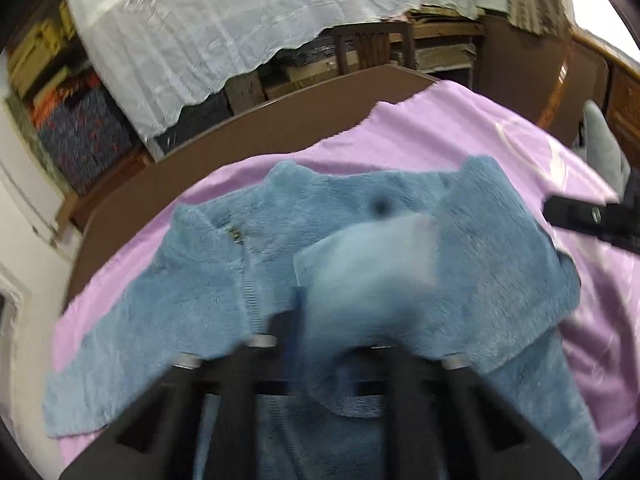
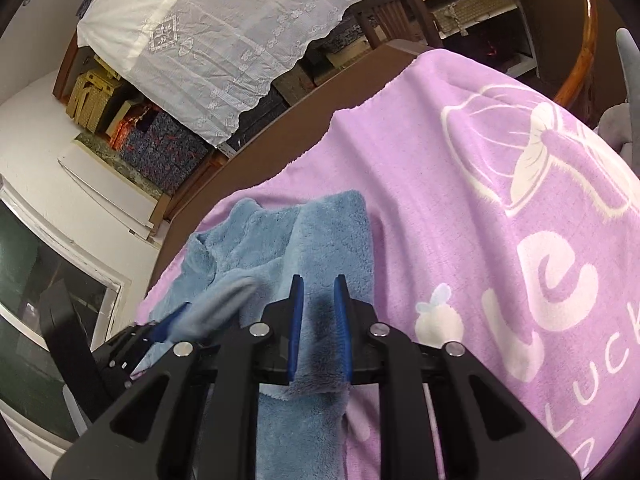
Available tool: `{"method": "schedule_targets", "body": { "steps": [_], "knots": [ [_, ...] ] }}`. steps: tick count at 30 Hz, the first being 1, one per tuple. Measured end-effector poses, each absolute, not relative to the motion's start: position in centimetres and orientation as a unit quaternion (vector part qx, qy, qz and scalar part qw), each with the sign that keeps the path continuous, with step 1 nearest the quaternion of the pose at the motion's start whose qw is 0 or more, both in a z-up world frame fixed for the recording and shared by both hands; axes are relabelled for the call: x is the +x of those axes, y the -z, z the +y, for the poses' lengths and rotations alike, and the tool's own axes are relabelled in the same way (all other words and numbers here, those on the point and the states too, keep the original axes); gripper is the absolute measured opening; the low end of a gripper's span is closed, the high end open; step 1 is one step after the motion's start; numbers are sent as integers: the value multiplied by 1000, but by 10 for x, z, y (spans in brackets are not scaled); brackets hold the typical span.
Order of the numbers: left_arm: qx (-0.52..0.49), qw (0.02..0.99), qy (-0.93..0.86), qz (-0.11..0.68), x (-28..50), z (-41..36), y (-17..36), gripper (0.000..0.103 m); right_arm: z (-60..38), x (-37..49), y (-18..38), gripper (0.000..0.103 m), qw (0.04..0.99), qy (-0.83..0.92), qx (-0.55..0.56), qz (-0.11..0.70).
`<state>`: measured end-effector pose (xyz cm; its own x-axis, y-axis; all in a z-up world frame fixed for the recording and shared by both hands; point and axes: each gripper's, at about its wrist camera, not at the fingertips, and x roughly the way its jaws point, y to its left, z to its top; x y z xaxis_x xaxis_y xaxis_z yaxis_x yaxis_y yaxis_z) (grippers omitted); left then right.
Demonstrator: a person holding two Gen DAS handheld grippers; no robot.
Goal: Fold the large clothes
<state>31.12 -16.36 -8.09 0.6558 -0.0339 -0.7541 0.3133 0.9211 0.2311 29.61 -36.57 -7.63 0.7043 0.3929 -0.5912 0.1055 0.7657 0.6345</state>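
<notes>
On the table (image 1: 256, 120), under the left wrist camera: a fluffy blue fleece zip-up jacket (image 1: 208, 280) lies spread on a lilac printed blanket (image 1: 460, 128), collar away from us, zipper left of centre. Our left gripper (image 1: 320, 320) is clamped tight on a blurred pale-blue fold of that jacket, seemingly a sleeve or side panel raised over the body. The right gripper's black finger shows at the far right edge, over the blanket. We judge the step as folding one side inward across the chest.

From the right wrist camera: our right gripper (image 2: 318, 320) has its blue-padded fingers (image 2: 296, 320) narrowly parted with a thick fleece edge pinched between them, pads pressing on the pile. The left gripper sits low left, cloth bunched in it. Blanket with white lettering fills the right side.

Next move, as we read it: carry both held edges across together, level, and lay them flat before letting go; uneven travel would skew the fold.
</notes>
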Motion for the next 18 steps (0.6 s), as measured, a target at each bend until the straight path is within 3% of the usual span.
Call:
{"method": "schedule_targets", "body": {
  "steps": [9,11,12,14,18],
  "knots": [
    [101,927,24,361,305,-79,40,9,-354,294,69,16,873,-105,311,362],
    [89,926,12,367,305,-62,46,14,-348,295,69,16,873,-113,301,365],
    [89,924,7,372,304,-57,51,18,-343,296,69,16,874,-118,293,370],
    [99,919,-14,380,301,-48,65,58,-329,298,71,16,876,-124,264,384],
    [97,908,-35,406,300,-28,85,61,-309,307,85,15,875,-99,200,429]
  ]
}}
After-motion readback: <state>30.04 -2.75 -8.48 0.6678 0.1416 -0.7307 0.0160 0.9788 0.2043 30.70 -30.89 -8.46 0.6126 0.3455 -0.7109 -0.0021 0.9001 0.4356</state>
